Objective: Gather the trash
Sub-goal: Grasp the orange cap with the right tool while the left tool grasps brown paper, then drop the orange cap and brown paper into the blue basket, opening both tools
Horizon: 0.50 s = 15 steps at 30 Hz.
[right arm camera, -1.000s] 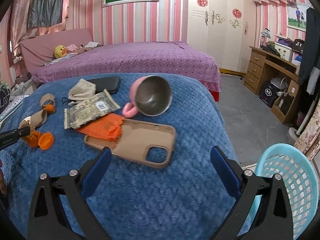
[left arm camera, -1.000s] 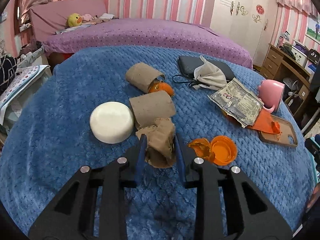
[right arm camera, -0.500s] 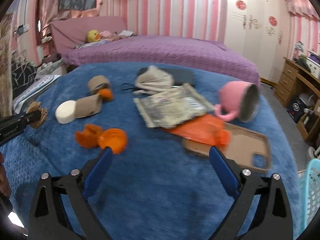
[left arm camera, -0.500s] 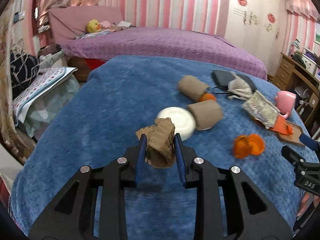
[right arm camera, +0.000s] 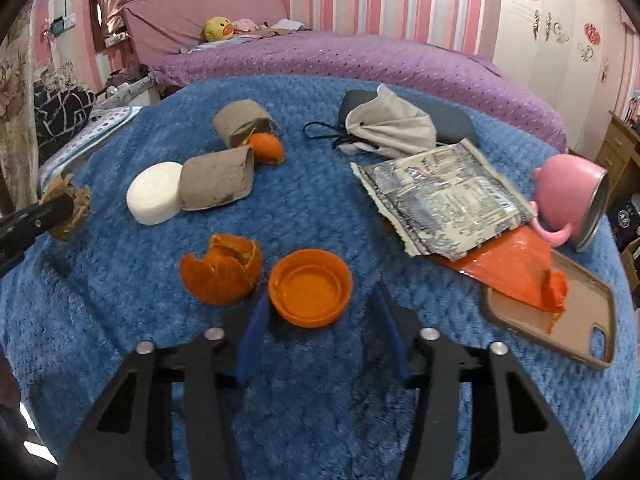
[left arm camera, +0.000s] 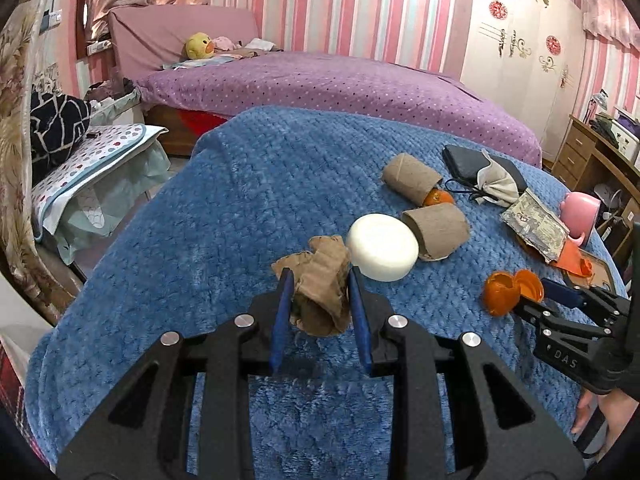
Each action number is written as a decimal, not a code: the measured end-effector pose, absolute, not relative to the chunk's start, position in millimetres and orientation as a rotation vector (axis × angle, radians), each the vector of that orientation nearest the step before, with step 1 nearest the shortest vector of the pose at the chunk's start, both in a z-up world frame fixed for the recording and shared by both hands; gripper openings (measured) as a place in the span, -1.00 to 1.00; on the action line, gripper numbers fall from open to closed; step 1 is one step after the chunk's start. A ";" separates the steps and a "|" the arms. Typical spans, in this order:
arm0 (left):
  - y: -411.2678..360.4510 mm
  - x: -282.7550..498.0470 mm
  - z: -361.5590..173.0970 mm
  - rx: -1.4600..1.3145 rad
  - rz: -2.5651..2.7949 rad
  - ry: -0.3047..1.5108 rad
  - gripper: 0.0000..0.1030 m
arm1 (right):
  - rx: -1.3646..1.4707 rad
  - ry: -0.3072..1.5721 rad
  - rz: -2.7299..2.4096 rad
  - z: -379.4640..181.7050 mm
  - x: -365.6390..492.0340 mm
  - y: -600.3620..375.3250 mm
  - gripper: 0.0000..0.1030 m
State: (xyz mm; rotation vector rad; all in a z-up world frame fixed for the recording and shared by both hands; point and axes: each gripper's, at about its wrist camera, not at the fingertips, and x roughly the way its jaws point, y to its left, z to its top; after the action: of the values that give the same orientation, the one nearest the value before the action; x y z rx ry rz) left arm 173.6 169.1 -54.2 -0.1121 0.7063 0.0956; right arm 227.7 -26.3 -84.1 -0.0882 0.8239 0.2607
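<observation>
My left gripper (left arm camera: 320, 276) is shut on a crumpled brown cardboard tube (left arm camera: 324, 256) and holds it just above the blue blanket (left arm camera: 240, 208). That tube also shows at the left edge of the right wrist view (right arm camera: 76, 204). My right gripper (right arm camera: 320, 300) is low over the blanket with its jaws closing around an orange plastic cap (right arm camera: 310, 288). The right pad still stands clear of the cap's rim. An orange peel (right arm camera: 220, 274) lies just left of the cap. Two brown cardboard tubes (right arm camera: 218, 180) (right arm camera: 242, 126) and a silver wrapper (right arm camera: 444, 200) lie farther back.
A white round block (right arm camera: 154, 192) touches the nearer tube. A pink mug (right arm camera: 572, 196) lies on its side by a tan phone case (right arm camera: 560, 320) with an orange wrapper (right arm camera: 516, 268) on it. A cloth bag (right arm camera: 392, 128) and dark pouch (right arm camera: 452, 124) sit behind. A purple bed (left arm camera: 320, 80) stands beyond.
My left gripper lifted the crumpled tube and drew back to the left. My right gripper swung left from the phone case to the orange cap, and its jaws narrowed.
</observation>
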 end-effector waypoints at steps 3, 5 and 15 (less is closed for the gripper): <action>164.3 174.1 -53.1 -0.107 0.092 0.708 -0.48 | -0.069 0.799 0.277 -80.0 224.2 -31.4 -0.23; 159.4 174.0 -51.4 -0.103 0.089 0.706 -0.48 | -0.062 0.769 0.274 -73.8 218.3 -38.2 -0.23; 99.3 166.5 -31.2 -0.071 0.013 0.669 -0.48 | -0.090 0.655 0.208 -37.2 179.7 -102.3 -0.23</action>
State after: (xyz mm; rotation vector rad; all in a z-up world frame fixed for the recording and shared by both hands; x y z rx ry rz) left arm 166.5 99.3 -31.2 -0.0714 0.6690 0.0132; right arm 179.7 -102.3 -37.2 -0.0897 0.6551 0.2083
